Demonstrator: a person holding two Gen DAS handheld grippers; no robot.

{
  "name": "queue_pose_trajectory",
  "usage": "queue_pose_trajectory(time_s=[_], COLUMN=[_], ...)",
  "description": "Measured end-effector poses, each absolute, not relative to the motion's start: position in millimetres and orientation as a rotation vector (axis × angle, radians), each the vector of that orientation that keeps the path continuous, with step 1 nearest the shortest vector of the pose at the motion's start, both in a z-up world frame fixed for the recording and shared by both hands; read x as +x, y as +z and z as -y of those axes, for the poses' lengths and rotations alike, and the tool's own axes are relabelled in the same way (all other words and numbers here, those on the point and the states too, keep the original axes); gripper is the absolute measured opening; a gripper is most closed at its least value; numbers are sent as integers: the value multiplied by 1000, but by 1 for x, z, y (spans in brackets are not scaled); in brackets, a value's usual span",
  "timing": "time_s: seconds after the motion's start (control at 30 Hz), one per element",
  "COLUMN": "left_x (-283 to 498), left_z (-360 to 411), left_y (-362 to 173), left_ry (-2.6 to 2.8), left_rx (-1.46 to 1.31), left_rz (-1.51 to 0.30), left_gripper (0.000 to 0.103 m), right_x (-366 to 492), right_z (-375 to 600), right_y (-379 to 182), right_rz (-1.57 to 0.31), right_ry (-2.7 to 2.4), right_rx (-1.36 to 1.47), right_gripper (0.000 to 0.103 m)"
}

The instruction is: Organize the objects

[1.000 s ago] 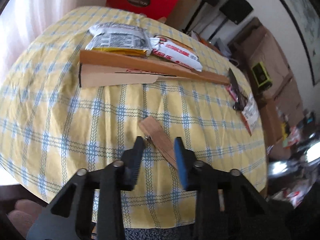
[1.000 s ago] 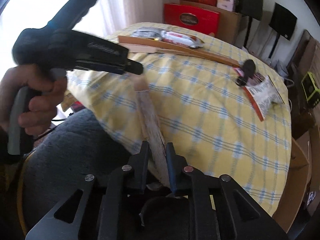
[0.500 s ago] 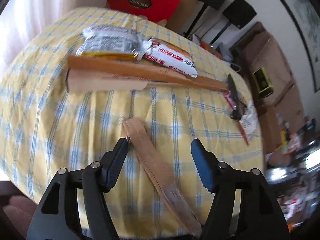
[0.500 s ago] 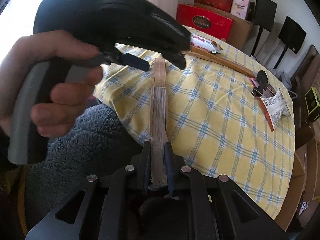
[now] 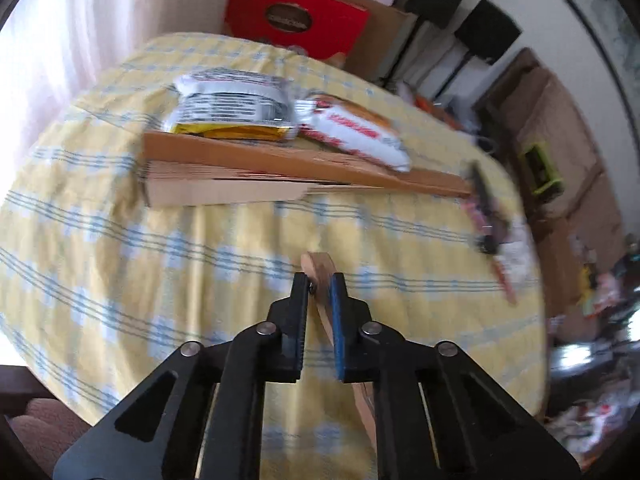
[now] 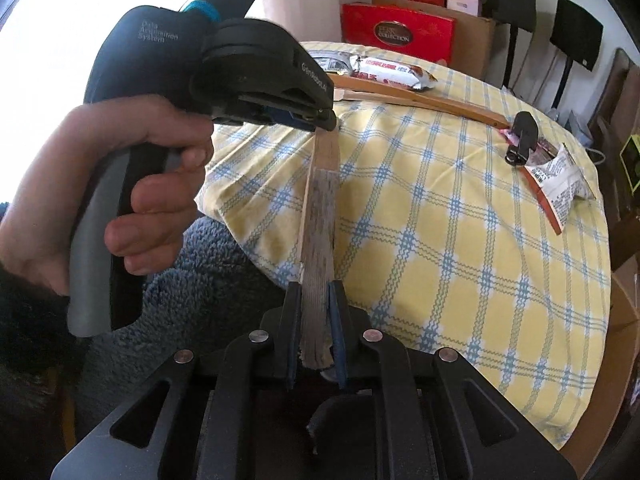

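A closed wooden folding fan (image 6: 318, 240) is held in the air over the near edge of the counter (image 6: 460, 240), which is covered by a yellow cloth with blue checks. The right gripper (image 6: 314, 320) pinches the fan's broad paper end, its jaws pressed flat against both sides of the folded leaves. From there the fan runs toward 12 o'clock in the right wrist view, up to the left gripper (image 6: 326, 120), which a hand (image 6: 120, 200) holds by its grey handle at 9 o'clock. In the left wrist view the left gripper (image 5: 320, 296) has the fan's rounded pivot end (image 5: 320, 272) between its jaws, which are closing on it, the wood sticking out just past the tips and the rest of the fan slanting down toward 5 o'clock beneath the gripper. Across the counter at 12 o'clock lies a second, opened fan (image 5: 260, 176) with its long wooden guard stretching toward 3 o'clock. Just beyond it rest a silver and yellow snack packet (image 5: 236, 110) and, touching it on the right, a red and white snack packet (image 5: 356, 132). At 2 o'clock in the right wrist view a black clip (image 6: 522, 136) sits beside another small white packet (image 6: 560, 180) near the counter's far right edge. A red gift box (image 6: 396, 36) stands behind the counter at 12 o'clock.
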State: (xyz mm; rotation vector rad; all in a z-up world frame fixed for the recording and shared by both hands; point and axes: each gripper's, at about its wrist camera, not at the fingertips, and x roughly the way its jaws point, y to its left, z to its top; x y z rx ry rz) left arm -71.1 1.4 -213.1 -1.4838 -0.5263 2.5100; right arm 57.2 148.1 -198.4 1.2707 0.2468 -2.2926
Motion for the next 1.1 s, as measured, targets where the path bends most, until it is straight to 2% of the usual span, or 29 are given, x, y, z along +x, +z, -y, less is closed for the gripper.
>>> queue_pose_trajectory(time_s=[0.23,0.4,1.1], left_x=[-66,-60,-11], left_z=[12,8,-2], left_y=[-189,-172,-89], left_ry=[2468,2519,2625], left_rx=[-1417,-1374,-1160], left_rz=[615,569,499], left_gripper=[7,7,7], right_x=[59,63,99], right_z=[-152,-145,-162], right_y=[-200,-194,-137], right_rz=[-171,-227,-211], right_ry=[-2278,-2309,-2445], right_rx=[1268,1235,1094], right_gripper=[13,12,12])
